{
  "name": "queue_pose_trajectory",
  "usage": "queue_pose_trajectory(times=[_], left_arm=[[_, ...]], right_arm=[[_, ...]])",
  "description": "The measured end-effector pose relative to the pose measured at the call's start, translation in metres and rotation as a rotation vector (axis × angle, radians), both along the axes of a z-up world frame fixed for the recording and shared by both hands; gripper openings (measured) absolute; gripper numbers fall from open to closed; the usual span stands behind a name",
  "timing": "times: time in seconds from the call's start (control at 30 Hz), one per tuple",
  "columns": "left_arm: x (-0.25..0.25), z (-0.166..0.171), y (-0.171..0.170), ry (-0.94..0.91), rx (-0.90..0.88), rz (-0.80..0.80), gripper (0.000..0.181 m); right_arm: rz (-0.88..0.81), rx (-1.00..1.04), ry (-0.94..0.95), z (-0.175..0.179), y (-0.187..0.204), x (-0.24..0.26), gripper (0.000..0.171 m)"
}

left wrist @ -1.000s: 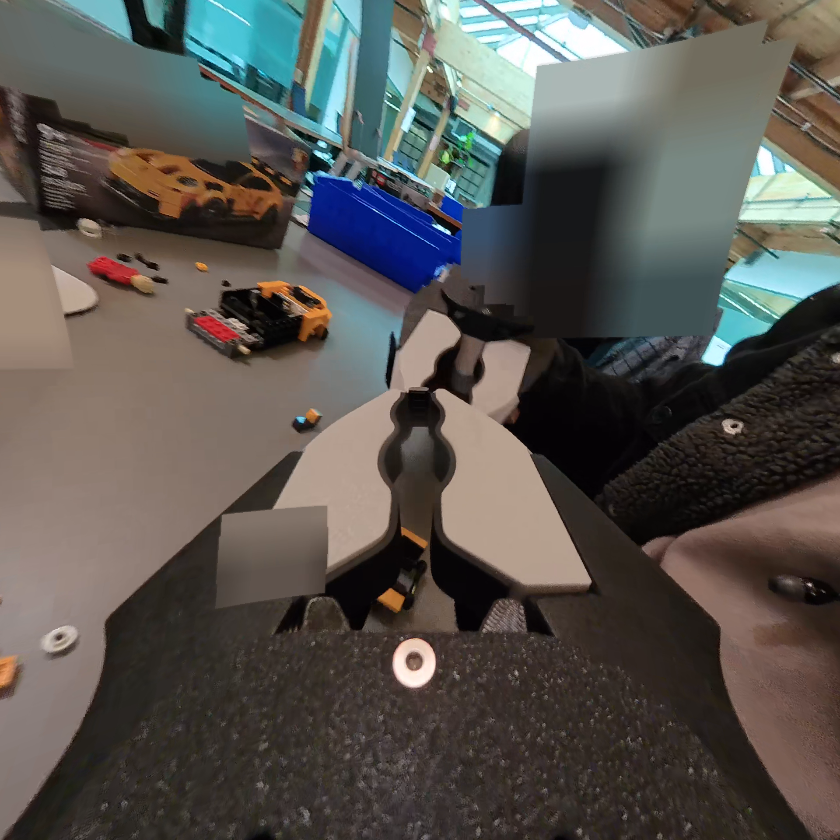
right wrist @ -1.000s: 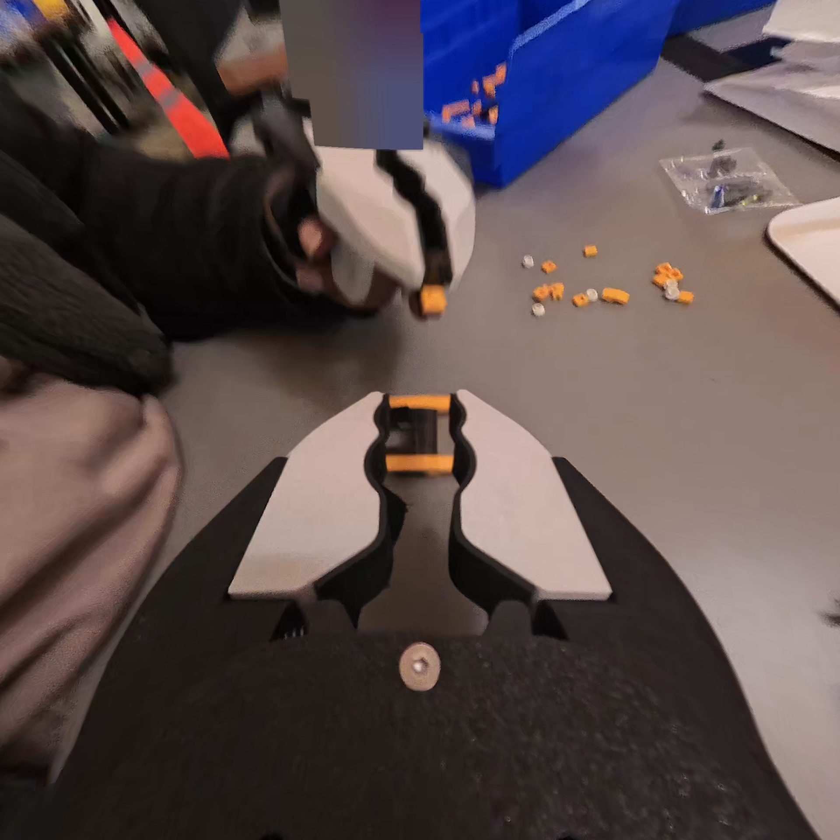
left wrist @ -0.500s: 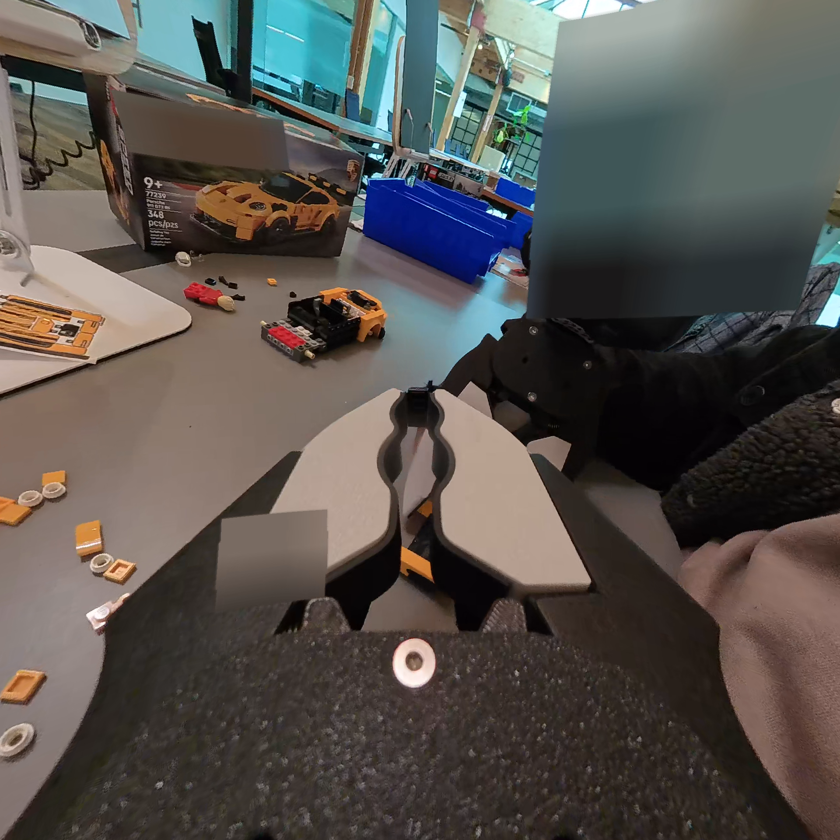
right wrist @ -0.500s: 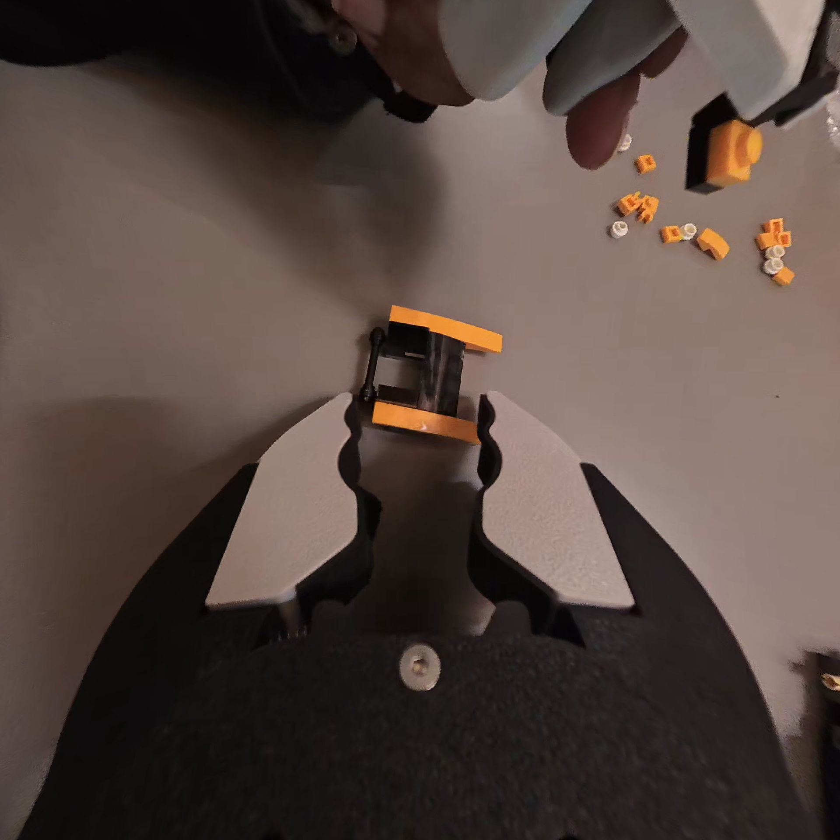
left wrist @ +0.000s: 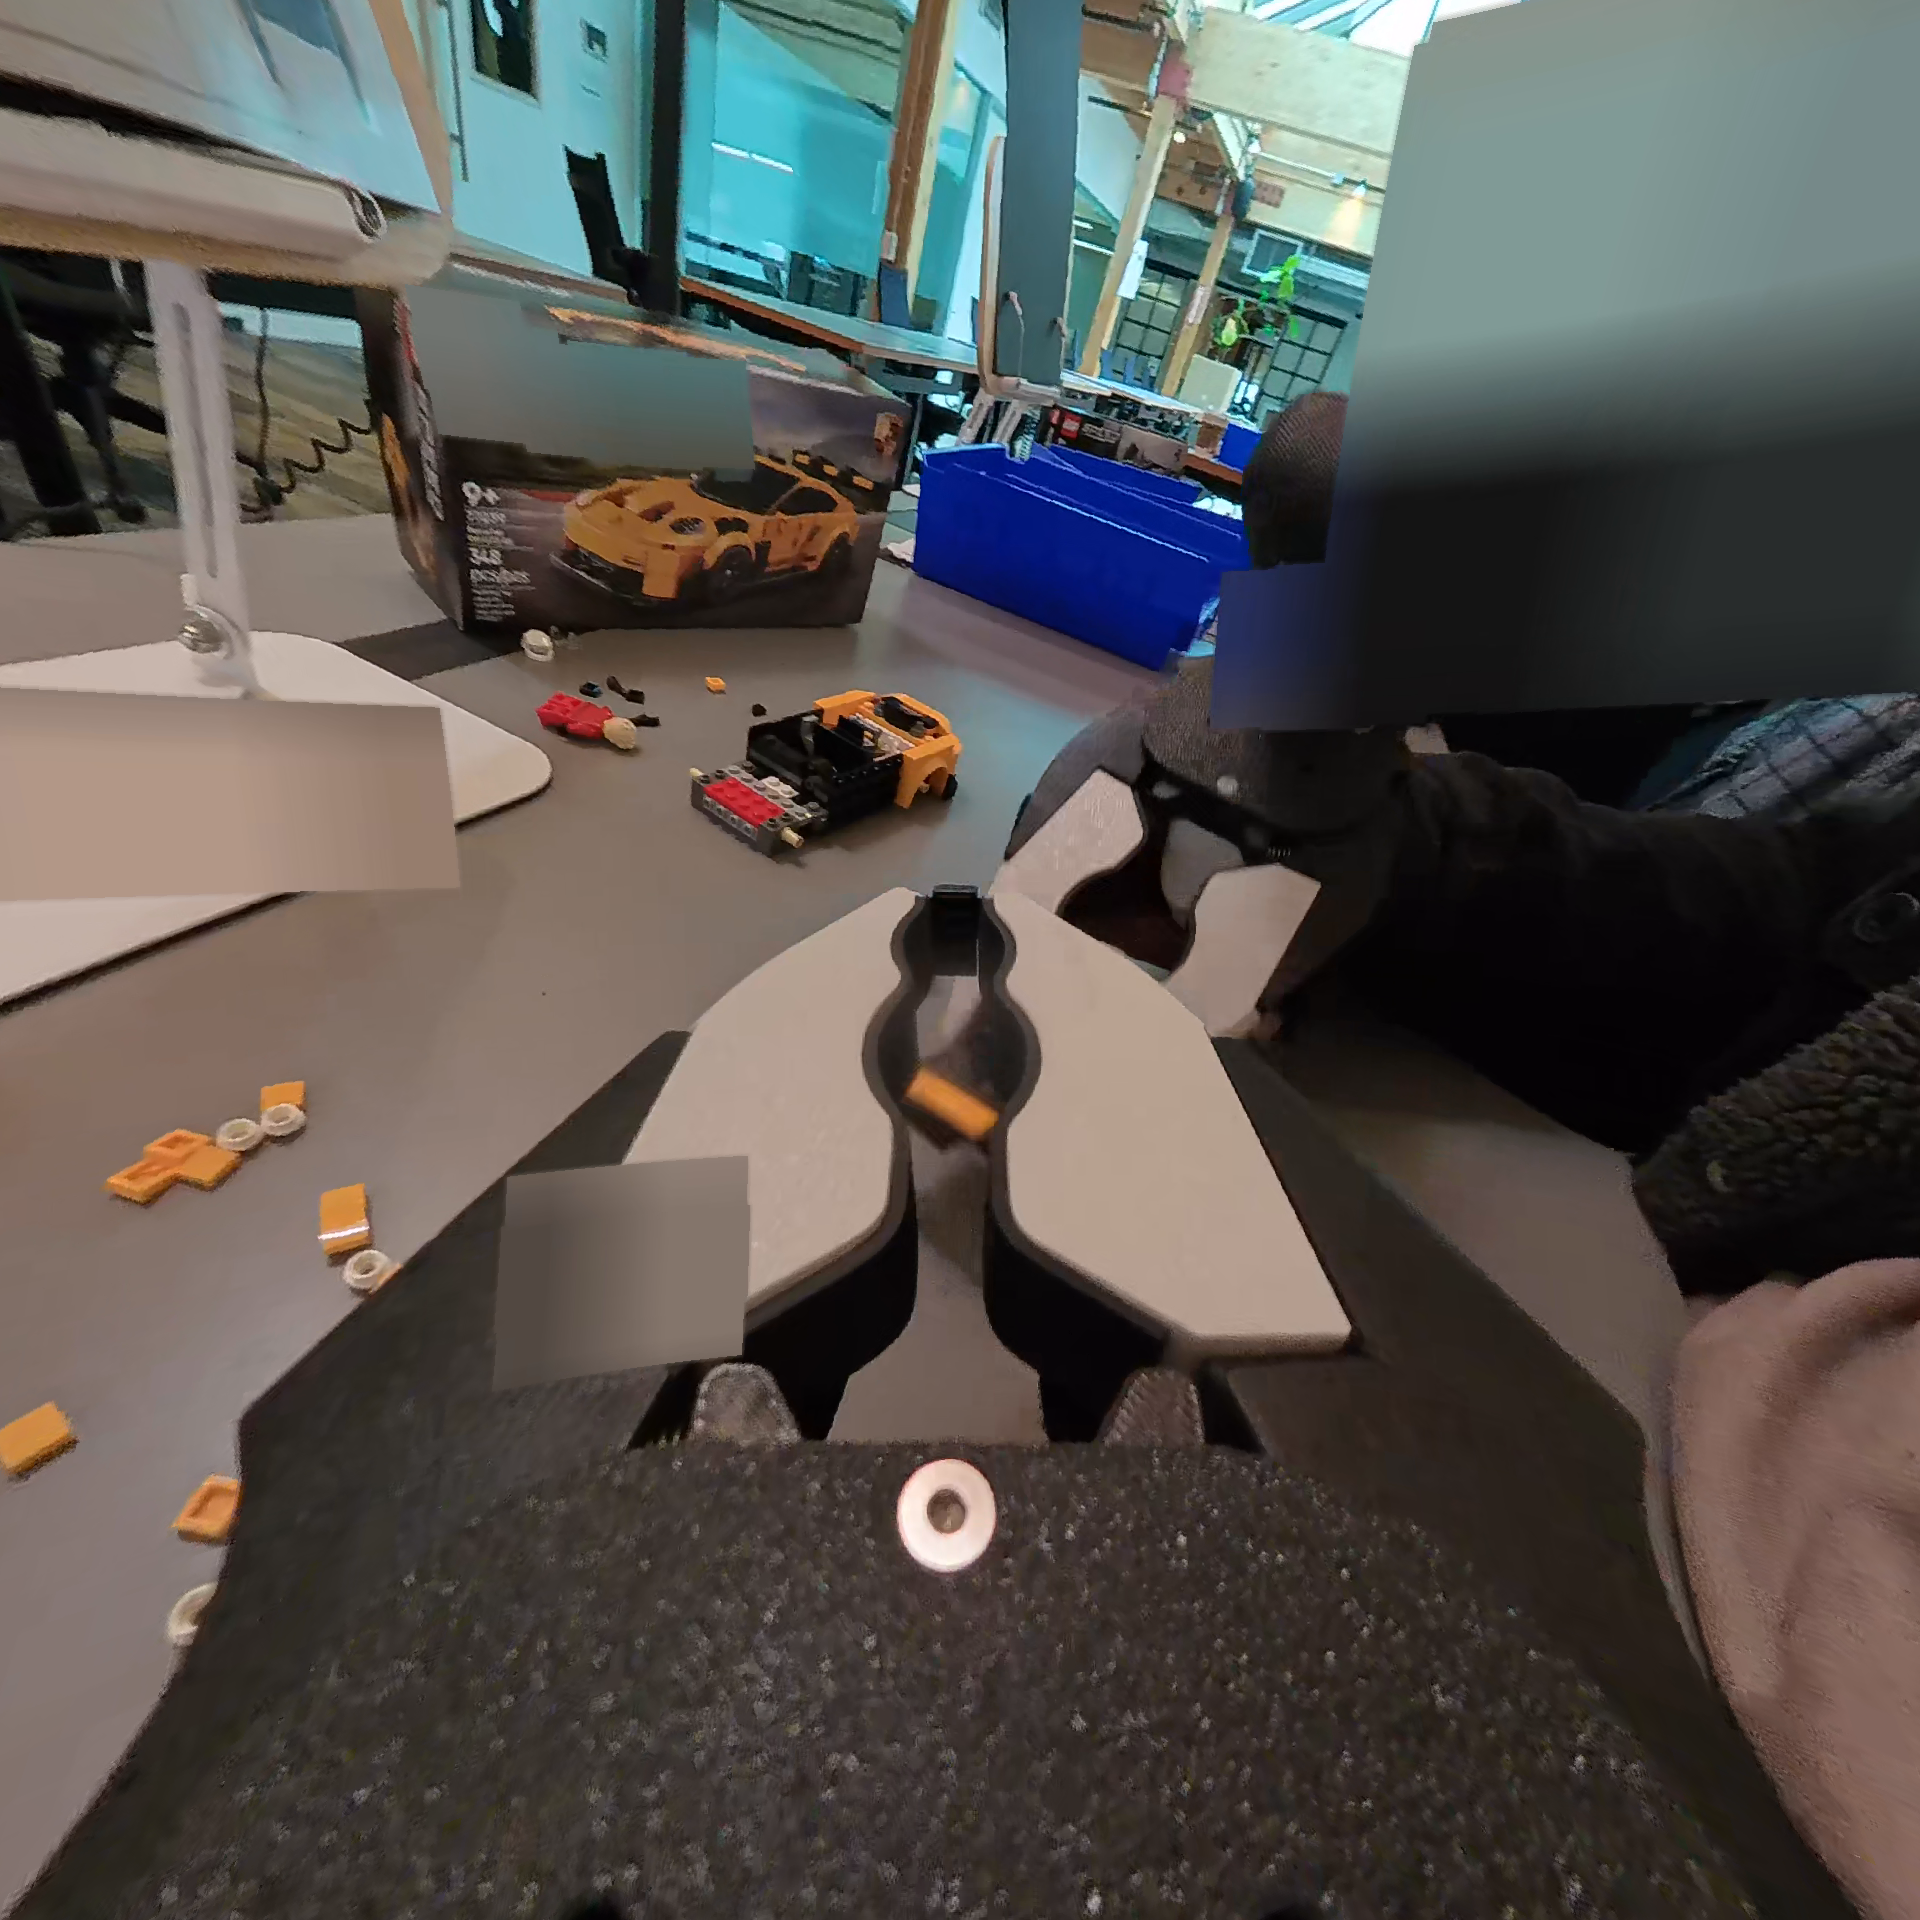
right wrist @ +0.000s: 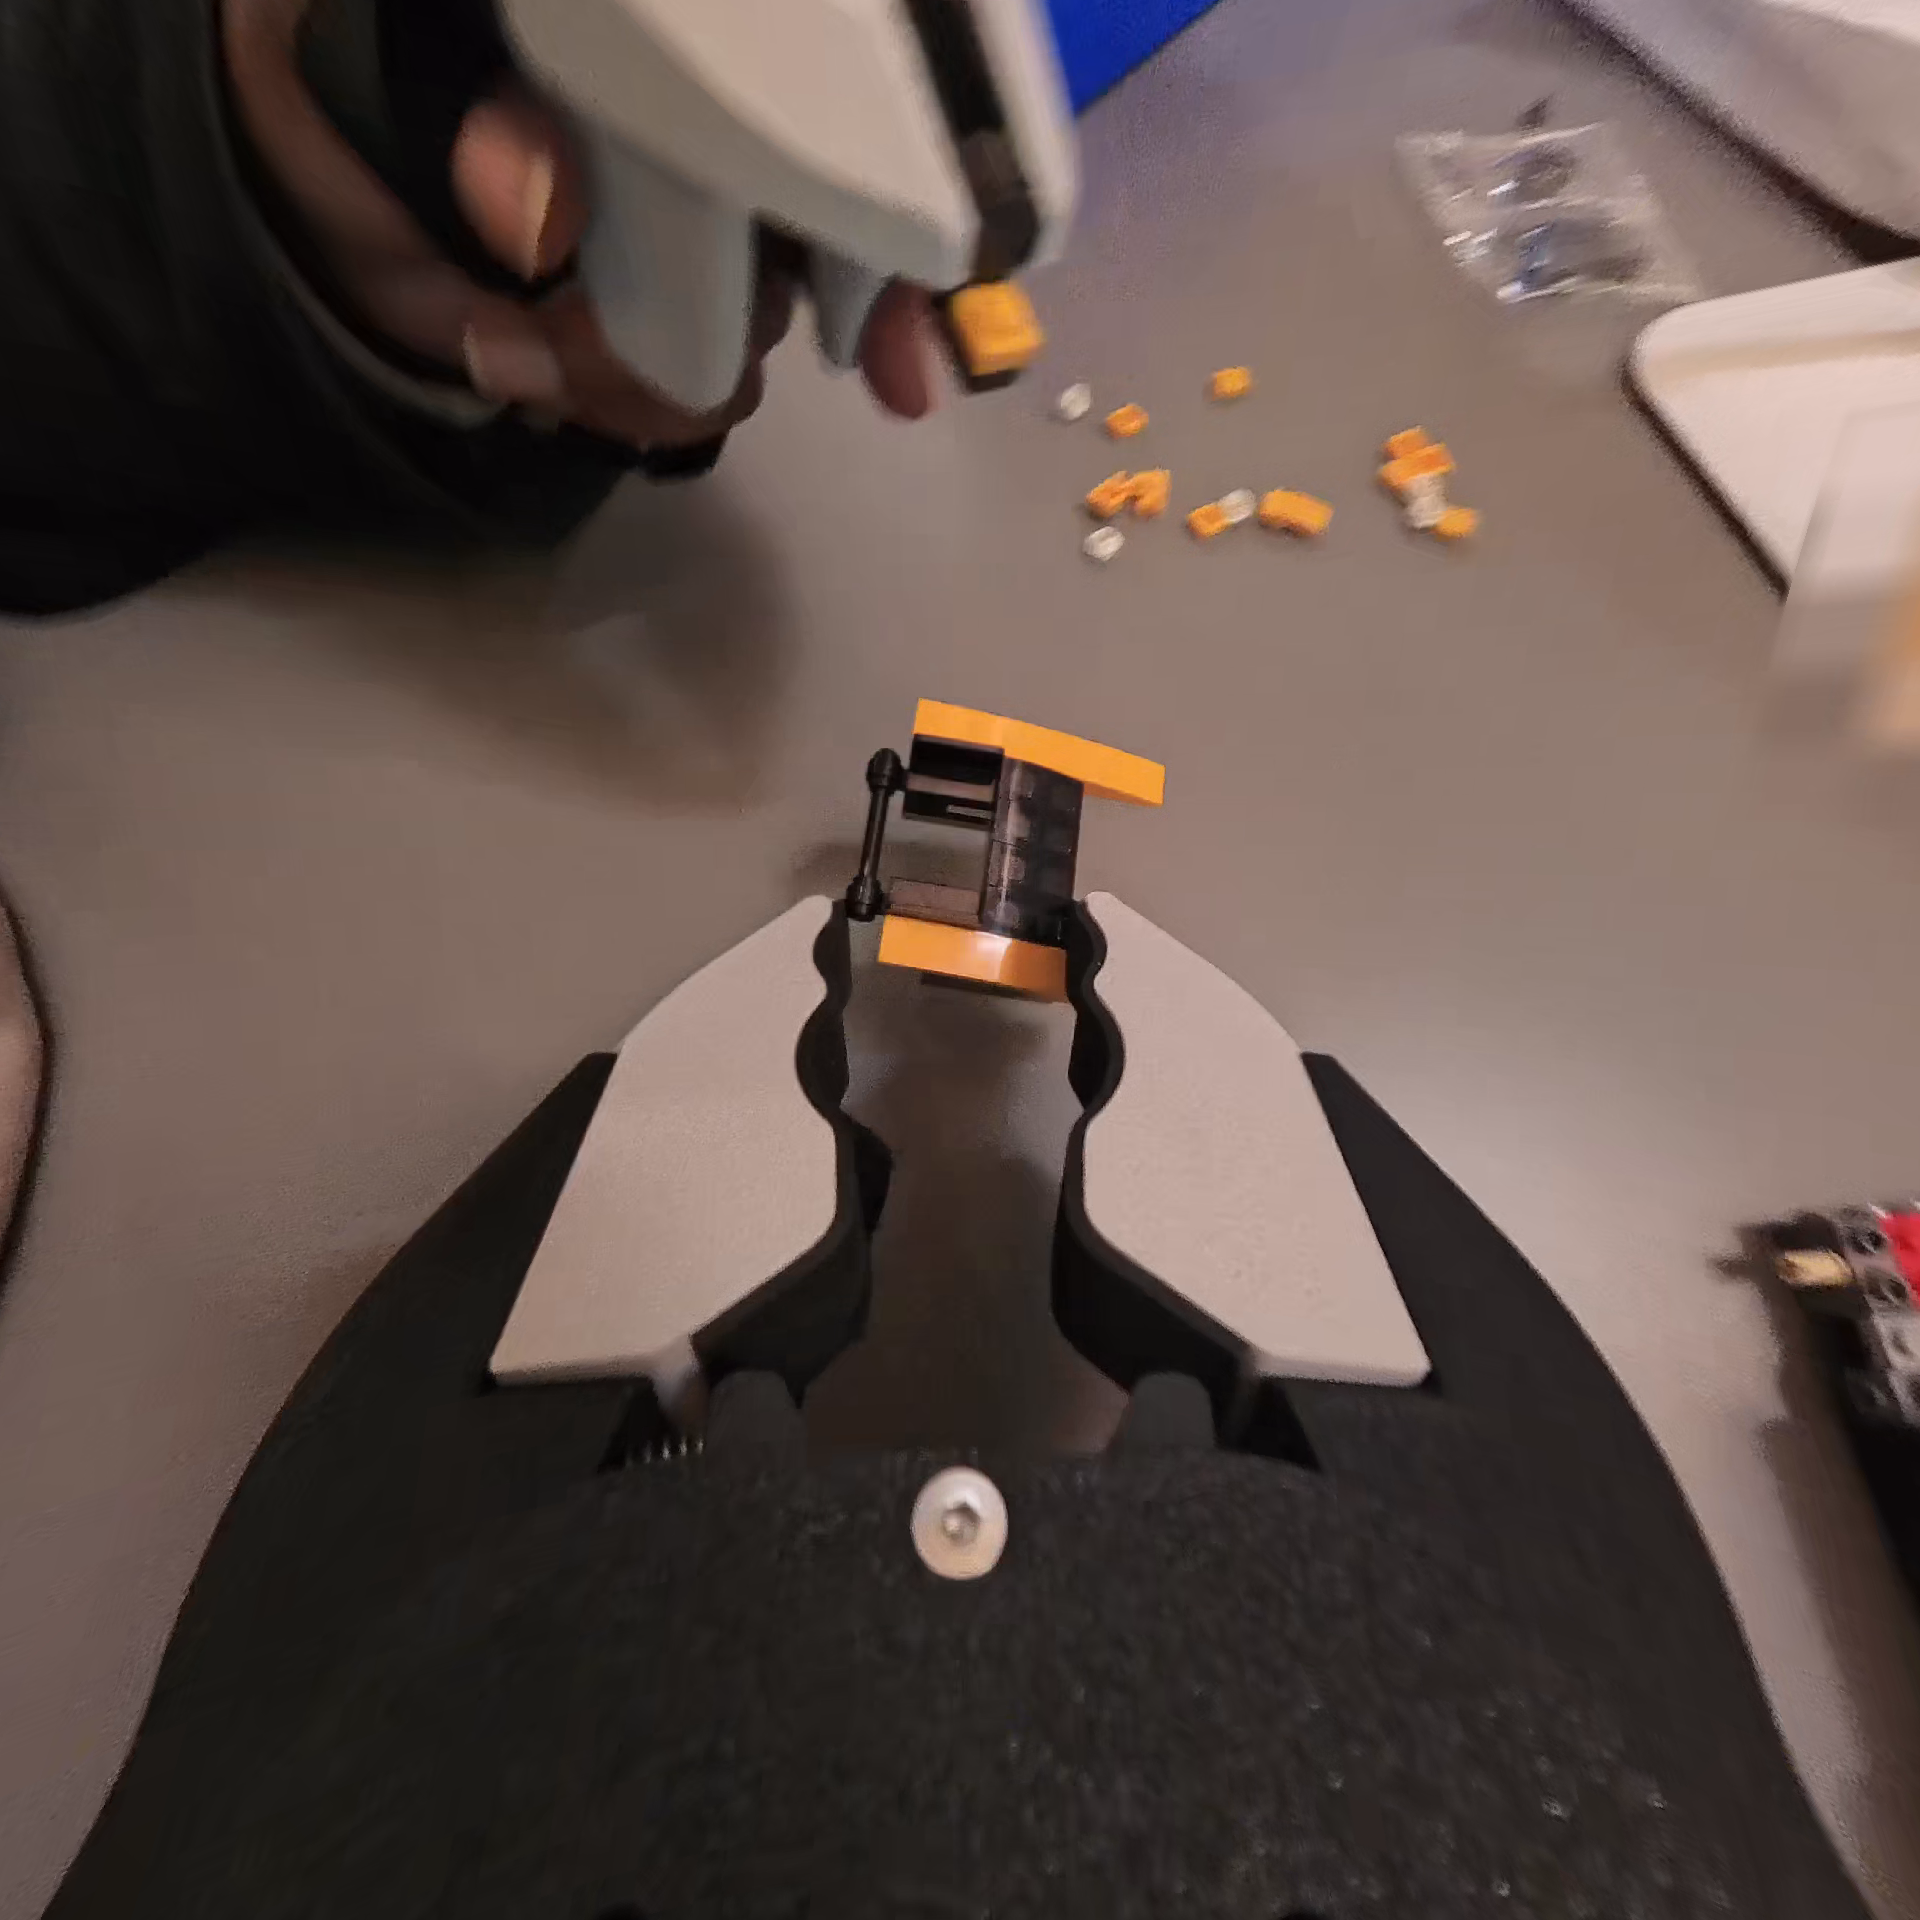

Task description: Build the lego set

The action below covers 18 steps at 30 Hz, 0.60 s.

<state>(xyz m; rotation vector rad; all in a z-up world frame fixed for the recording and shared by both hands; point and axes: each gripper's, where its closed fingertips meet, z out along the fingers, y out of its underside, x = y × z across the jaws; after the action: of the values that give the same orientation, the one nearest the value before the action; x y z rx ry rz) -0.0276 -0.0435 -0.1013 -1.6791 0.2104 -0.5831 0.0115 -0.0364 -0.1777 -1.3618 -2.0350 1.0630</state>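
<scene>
The jaws of the left gripper (left wrist: pixel 954 906) are nearly closed, pinching a small black piece (left wrist: pixel 954 900) at their tips; in the right wrist view that same gripper (right wrist: pixel 992 312) is blurred, and a small orange brick (right wrist: pixel 994 324) shows at its tip, joined to the black piece. The jaws of the right gripper (right wrist: pixel 961 914) stand fairly wide, their tips at either side of an orange and black sub-assembly (right wrist: pixel 1013 847) that sits on the grey tabletop (right wrist: pixel 1455 831); whether they press it or merely flank it I cannot tell. Beyond it, loose orange and pale pieces (right wrist: pixel 1262 488) lie scattered, with a clear bag of parts (right wrist: pixel 1538 213) farther off.

In the left wrist view, the half-built car (left wrist: pixel 831 764) rests near the middle of the tabletop, well apart from both grippers. Behind it stands the set's box (left wrist: pixel 644 499), with blue bins (left wrist: pixel 1060 551) to its right and a white stand base (left wrist: pixel 416 717) to its left. More orange pieces (left wrist: pixel 177 1158) lie at the left edge.
</scene>
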Motion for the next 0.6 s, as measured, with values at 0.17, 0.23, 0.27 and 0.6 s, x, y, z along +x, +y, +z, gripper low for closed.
queue_pose_trajectory(times=[0.17,0.23,0.27,0.6], left_arm=[[-0.003,0.001,0.002,0.083,0.037,0.049,0.007],[-0.001,-0.002,0.003,0.155,0.052,0.064,0.008],[0.001,-0.003,0.003,0.193,0.060,0.071,0.008],[0.009,-0.005,0.005,0.371,0.135,0.111,0.008]], right_arm=[[-0.171,-0.227,0.161,0.043,0.032,-0.006,0.040],[-0.210,-0.317,0.223,0.059,0.039,-0.006,0.040],[-0.222,-0.358,0.240,0.064,0.040,-0.006,0.040],[-0.145,-0.528,0.223,0.065,0.011,-0.012,0.040]])
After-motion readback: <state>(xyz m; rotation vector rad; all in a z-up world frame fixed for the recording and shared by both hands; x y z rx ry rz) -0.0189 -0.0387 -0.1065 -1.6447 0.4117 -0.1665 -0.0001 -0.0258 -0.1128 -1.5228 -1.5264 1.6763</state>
